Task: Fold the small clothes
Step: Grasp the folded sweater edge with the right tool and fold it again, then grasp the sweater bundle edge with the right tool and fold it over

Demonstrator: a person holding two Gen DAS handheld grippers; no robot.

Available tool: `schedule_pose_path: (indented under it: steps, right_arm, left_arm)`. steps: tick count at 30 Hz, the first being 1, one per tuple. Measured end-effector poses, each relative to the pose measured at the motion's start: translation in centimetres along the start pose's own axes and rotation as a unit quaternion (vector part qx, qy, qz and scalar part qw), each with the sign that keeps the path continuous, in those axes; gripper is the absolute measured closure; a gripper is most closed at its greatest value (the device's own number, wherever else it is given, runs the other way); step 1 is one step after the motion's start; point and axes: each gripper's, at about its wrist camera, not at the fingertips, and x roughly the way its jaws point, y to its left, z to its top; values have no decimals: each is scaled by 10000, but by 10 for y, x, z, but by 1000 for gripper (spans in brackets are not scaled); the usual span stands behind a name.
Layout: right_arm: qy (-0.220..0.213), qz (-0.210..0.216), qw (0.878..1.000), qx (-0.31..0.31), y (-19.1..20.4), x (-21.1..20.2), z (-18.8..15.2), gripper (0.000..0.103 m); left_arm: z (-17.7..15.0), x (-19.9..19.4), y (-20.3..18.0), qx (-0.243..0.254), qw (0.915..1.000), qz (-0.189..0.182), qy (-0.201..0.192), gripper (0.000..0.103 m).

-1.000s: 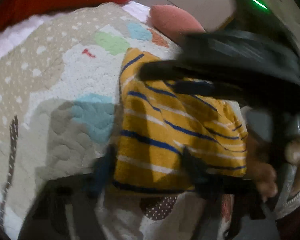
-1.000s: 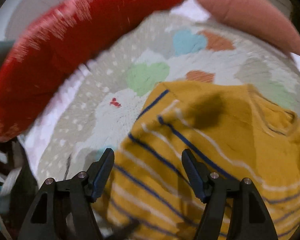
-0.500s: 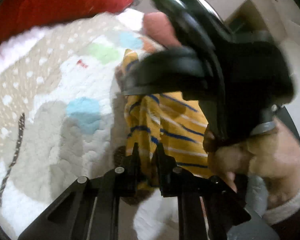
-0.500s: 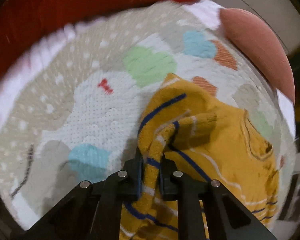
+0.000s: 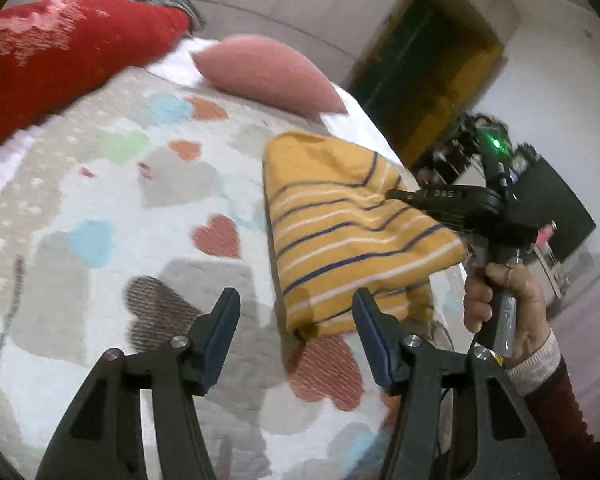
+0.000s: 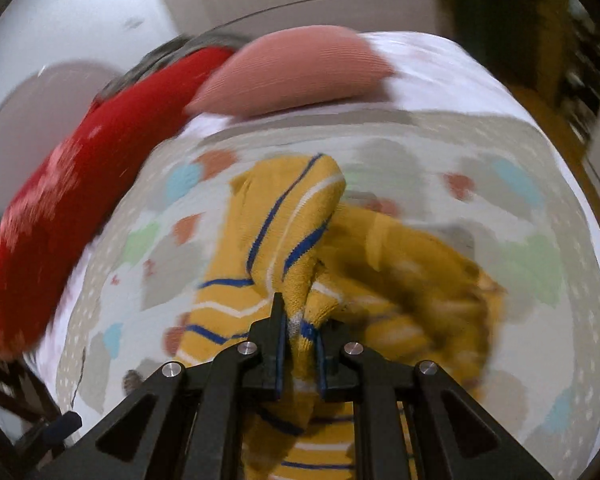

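Note:
A small yellow sweater [image 5: 340, 232] with blue and white stripes lies on a heart-patterned quilt [image 5: 140, 208]. My left gripper [image 5: 296, 316] is open and empty, its fingers just in front of the sweater's near edge. My right gripper [image 6: 300, 320] is shut on a bunched fold of the sweater [image 6: 296, 248] and holds that side lifted over the rest of the garment. The right gripper [image 5: 452, 200] also shows in the left wrist view, at the sweater's right edge, held by a hand.
A red pillow [image 5: 60, 52] and a pink pillow [image 5: 268, 72] lie at the far end of the bed. A dark doorway [image 5: 428, 68] and a wall are beyond. The bed's right edge runs close to the sweater.
My left gripper has let go of the sweater, opened and drawn back. My right gripper stays shut on the sweater and has carried its edge across to the right.

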Motion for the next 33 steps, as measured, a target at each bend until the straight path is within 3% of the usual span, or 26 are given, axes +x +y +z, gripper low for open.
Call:
schedule_pose_path:
  steps: [4,7,15,17,19,22,24,27,33]
  right_arm:
    - [-2,-112,9977,666,-74,-3,-19,91]
    - [111,4,9949,998,-105,7,-35,91]
    - [70,440,9896,1367,-136,14,-57,82]
    - [-94,378,9879,1505,-143,2,-58,59]
    - [-302,383,9855,1626,-150,-10,-59,53]
    - [-413,542,9818,1773,-162,-15,-61,39]
    - [-358,549,9818,1780,-165,-11,-61,37]
    - [-291,578,9812,1821,-169,-1,-64,32]
    - [-73,1355,9671,2151,-173,37,-62,21]
  left_arm:
    - [-3,29,-18,260,9992,-32,287,46]
    - [-5,45,-30,319,9982,-85,494,46]
    - [-1,74,-33,456,9956,85,820,44]
    - [7,77,-27,367,9961,82,796,38]
    - [18,80,-20,251,9972,109,703,28]
    - [33,89,-15,194,9977,189,619,28]
    - [39,97,-15,231,9976,206,620,27]
    - [43,111,-19,349,9971,75,678,19]
    - [53,175,-10,246,9908,-558,1206,7]
